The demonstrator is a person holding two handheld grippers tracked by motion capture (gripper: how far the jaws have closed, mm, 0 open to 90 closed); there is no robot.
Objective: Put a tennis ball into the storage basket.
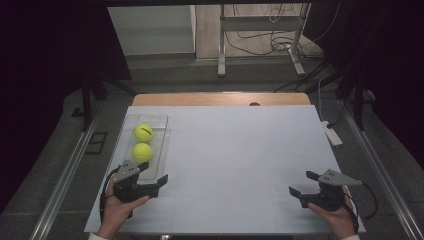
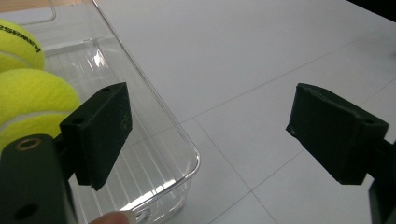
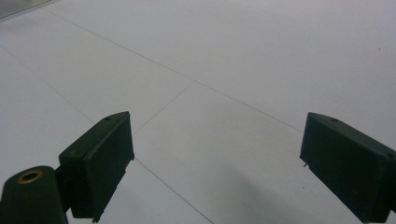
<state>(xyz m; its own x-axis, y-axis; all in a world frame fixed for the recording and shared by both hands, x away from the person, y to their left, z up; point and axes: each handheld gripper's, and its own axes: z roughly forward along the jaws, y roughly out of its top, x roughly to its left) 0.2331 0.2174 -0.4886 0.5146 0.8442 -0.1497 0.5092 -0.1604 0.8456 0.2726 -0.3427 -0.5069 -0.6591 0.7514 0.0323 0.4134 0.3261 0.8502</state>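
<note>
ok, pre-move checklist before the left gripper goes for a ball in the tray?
1. Left gripper jaws open and empty: ok.
2. Right gripper open, empty, apart from the tray: ok.
3. Two tennis balls in the clear tray: near ball, far ball: ok.
4. Left gripper lined up on the near ball: not ok, it sits at the tray's near corner, beside the ball.
5. Balls touching each other: cannot tell.
</note>
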